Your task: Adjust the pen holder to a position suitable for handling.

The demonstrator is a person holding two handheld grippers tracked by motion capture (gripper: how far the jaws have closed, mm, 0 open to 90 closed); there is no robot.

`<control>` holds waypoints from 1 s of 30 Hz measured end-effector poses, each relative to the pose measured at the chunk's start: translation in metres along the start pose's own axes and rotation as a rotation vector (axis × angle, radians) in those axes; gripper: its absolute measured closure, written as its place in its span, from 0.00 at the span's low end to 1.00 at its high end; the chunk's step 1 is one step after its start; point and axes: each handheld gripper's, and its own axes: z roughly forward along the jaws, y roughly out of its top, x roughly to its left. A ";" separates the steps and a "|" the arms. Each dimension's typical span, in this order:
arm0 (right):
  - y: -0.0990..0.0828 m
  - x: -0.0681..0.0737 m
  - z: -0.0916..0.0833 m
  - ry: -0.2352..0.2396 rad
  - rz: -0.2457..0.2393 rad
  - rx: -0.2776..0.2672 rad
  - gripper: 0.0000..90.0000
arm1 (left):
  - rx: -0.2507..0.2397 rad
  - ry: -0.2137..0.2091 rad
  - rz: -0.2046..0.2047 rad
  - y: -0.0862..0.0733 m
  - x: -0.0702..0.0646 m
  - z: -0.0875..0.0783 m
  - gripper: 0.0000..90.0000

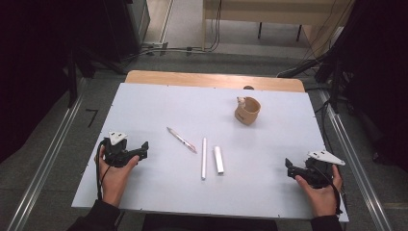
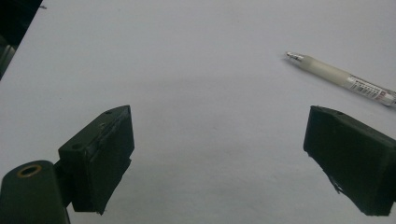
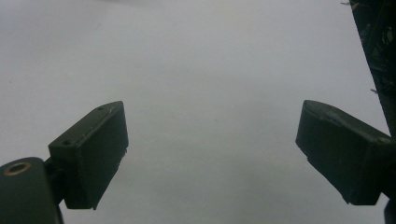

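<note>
Both grippers rest wide and empty at the white table's (image 1: 144,106) near corners — left gripper (image 1: 139,150) nearest the translucent plastic pen (image 1: 182,140), right gripper (image 1: 290,168) well apart (seemingly poised to start).

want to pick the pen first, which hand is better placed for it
Left, probably. The left tongs sit open, pointing toward the pen, which also lies just ahead in the left gripper view. The right tongs are open too, but farther off, beyond both white sticks.
</note>
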 end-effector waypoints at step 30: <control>0.056 0.047 0.024 0.099 -0.068 -0.044 0.09 | 0.012 -0.014 0.013 -0.001 -0.005 0.002 0.10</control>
